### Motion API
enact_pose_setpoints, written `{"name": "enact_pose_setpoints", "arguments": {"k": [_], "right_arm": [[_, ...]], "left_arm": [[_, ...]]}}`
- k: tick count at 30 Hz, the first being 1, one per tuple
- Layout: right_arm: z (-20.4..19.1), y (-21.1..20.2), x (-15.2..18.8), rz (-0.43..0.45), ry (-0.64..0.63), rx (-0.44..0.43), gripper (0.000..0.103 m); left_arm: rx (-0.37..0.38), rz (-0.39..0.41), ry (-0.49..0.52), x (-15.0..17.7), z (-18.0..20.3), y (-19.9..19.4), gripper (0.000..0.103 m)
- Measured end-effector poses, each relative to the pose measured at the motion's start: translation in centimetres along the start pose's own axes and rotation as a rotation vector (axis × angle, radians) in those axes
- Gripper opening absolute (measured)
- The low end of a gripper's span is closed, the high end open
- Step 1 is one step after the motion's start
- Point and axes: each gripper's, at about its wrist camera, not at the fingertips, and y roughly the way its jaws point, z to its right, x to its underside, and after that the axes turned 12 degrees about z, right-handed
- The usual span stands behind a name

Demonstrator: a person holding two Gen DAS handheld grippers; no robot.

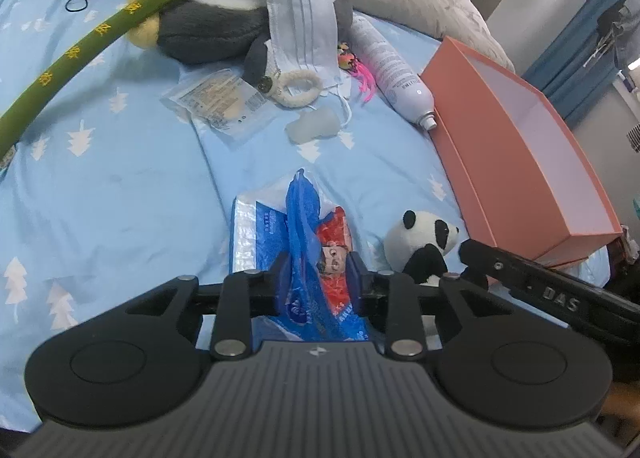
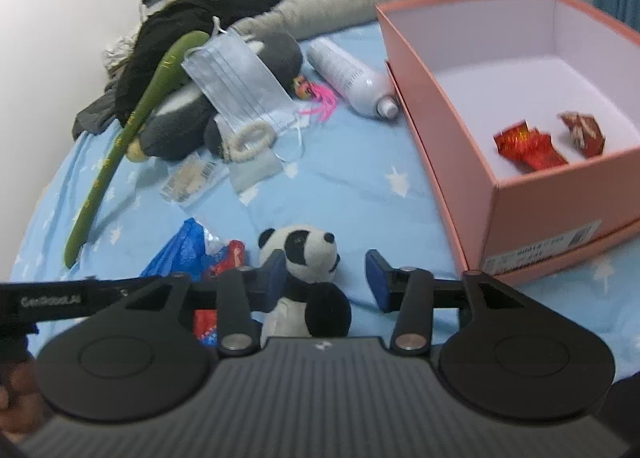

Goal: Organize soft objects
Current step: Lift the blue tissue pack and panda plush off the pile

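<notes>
left gripper (image 1: pixel 318 278) jaws part-open around the blue bag (image 1: pixel 304 234), perhaps touching; right gripper (image 2: pixel 326 278) open beside the panda (image 2: pixel 304 254).

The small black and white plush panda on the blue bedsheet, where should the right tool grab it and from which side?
Grip the small black-and-white plush panda across its round white head, coming down from above and in front. It sits upright with the head on top, already between the open fingers of the right tool, and the soft head should squash enough to hold. The pink cardboard box stands clear to the right.
</notes>
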Motion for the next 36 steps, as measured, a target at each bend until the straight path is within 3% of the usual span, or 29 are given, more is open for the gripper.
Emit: {"name": "enact_pose_setpoints", "arguments": {"k": [9, 21, 26, 29, 31, 36], "right_arm": [[-1.7, -0.4, 0.6, 0.021, -0.093, -0.037, 0.049], [-2.6, 1.9, 2.1, -0.066, -0.203, -0.005, 0.047], [-2.3, 2.9, 2.4, -0.092, -0.232, -0.050, 0.047], [-1.6, 4.3, 2.8, -0.151, -0.141, -0.122, 0.045], [-1.6, 4.4, 2.9, -0.150, -0.122, -0.133, 0.044], [-1.3, 4.3, 2.6, -0.155, -0.083, -0.141, 0.041]], "left_arm": [[0.000, 0.024, -0.010, 0.1, -0.8, -0.8, 0.034], [-0.029, -0.013, 0.036, 1.6, -0.5, 0.7, 0.041], [-0.054, -0.024, 0.061, 1.8, -0.1, 1.5, 0.041], [-0.055, -0.050, 0.048, 2.0, -0.2, 2.6, 0.039], [-0.077, -0.050, 0.063, 2.3, 0.0, 2.9, 0.031], [-0.097, -0.065, 0.105, 2.8, 0.2, 3.9, 0.025]]}}
